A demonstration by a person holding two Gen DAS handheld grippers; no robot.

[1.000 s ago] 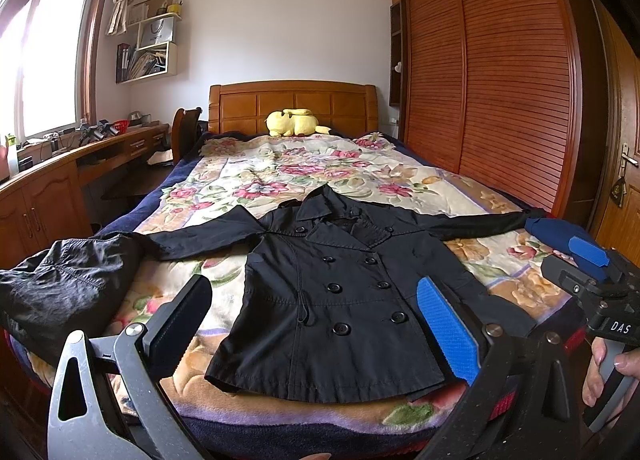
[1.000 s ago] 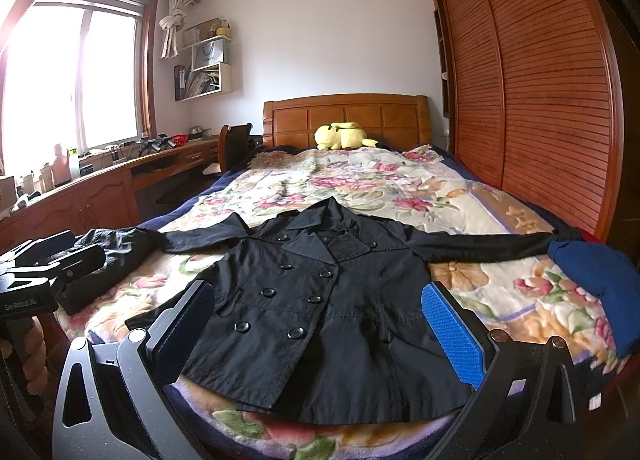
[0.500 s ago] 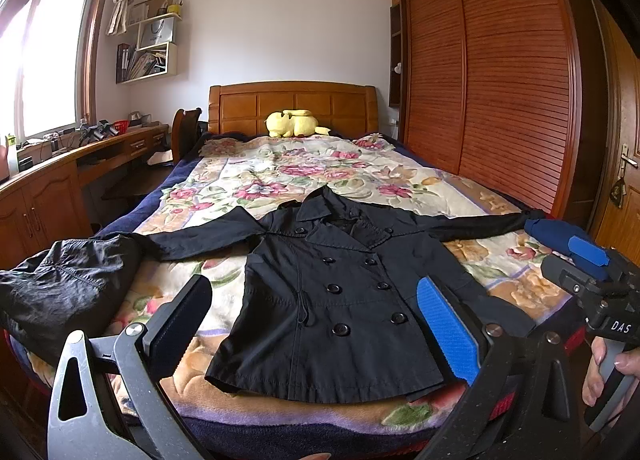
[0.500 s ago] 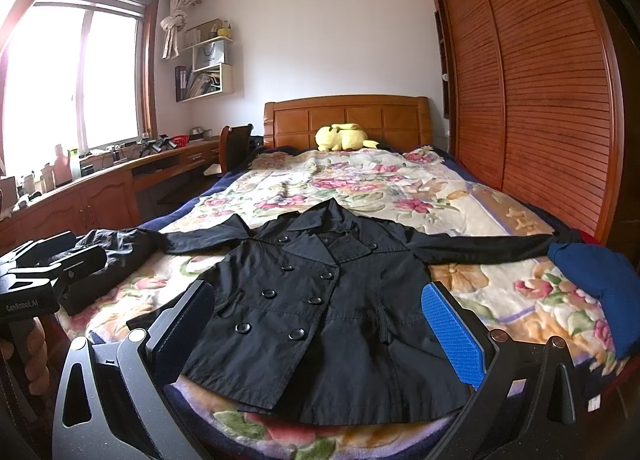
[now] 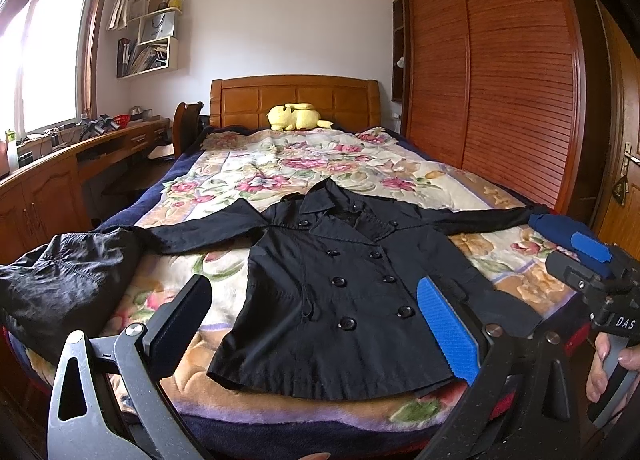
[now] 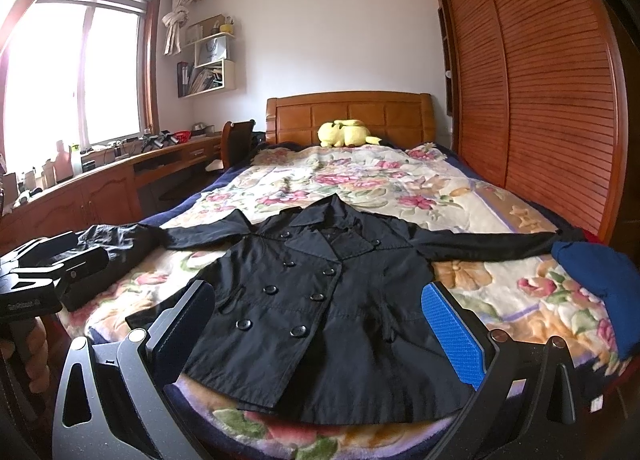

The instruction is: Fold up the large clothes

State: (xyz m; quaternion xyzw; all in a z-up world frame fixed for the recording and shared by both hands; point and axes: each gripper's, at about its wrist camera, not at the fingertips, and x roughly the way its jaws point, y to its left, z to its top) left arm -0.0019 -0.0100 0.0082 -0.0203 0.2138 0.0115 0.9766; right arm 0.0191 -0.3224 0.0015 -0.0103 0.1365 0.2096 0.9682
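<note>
A black double-breasted coat (image 5: 344,292) lies flat, face up, on the floral bedspread, sleeves spread out to both sides, hem toward me. It also shows in the right wrist view (image 6: 320,300). My left gripper (image 5: 316,324) is open and empty, held above the foot of the bed before the coat's hem. My right gripper (image 6: 320,336) is open and empty, also before the hem. Each gripper shows at the edge of the other's view: the right one (image 5: 592,272), the left one (image 6: 36,276).
A crumpled black garment (image 5: 68,280) lies at the bed's near left corner. A blue garment (image 6: 600,284) lies at the near right corner. A yellow plush toy (image 5: 296,116) sits by the headboard. A wooden wardrobe (image 5: 500,80) stands right, a desk (image 5: 60,172) left.
Both views have barely shifted. The coat and both grippers stay as they were.
</note>
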